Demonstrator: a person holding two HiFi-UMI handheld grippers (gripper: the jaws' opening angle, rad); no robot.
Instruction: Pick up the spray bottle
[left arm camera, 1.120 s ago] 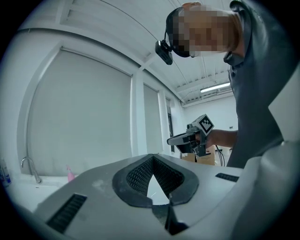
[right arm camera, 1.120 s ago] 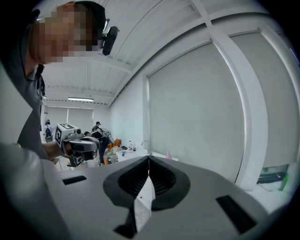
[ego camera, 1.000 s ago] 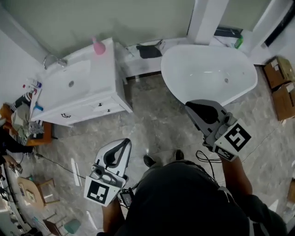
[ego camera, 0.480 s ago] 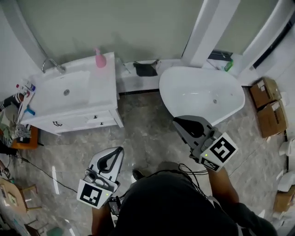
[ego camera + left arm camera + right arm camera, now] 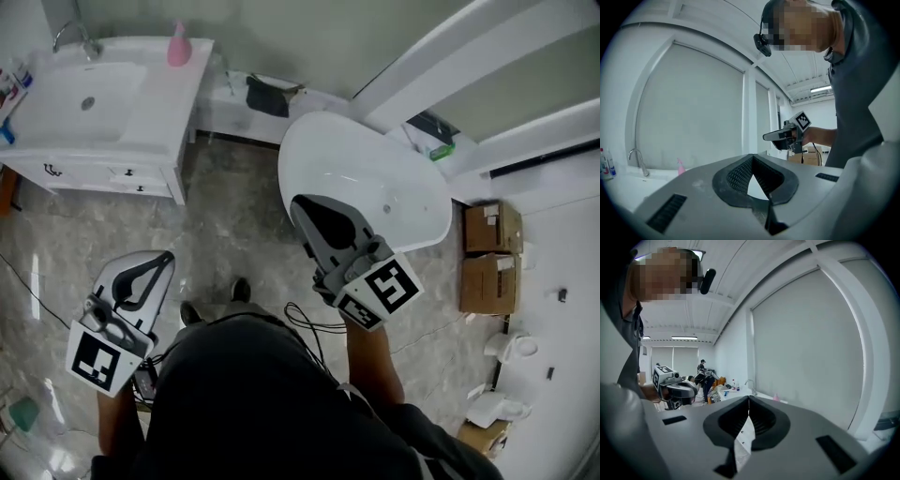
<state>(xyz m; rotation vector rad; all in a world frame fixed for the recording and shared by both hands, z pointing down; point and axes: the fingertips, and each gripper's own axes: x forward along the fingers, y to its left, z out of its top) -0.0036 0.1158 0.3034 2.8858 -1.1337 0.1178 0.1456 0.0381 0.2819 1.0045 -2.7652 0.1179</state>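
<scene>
One pink spray bottle [image 5: 178, 44], upright on vanity [image 5: 141, 105]

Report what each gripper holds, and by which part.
Nothing is held. The left gripper and the right gripper are both shut and empty. The pink spray bottle stands untouched on the vanity counter.

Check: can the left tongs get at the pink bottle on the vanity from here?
Probably not yet. The pink bottle stands at the back of the vanity, across open floor from the left tongs. Nothing blocks the way, but the person must step closer.
</scene>
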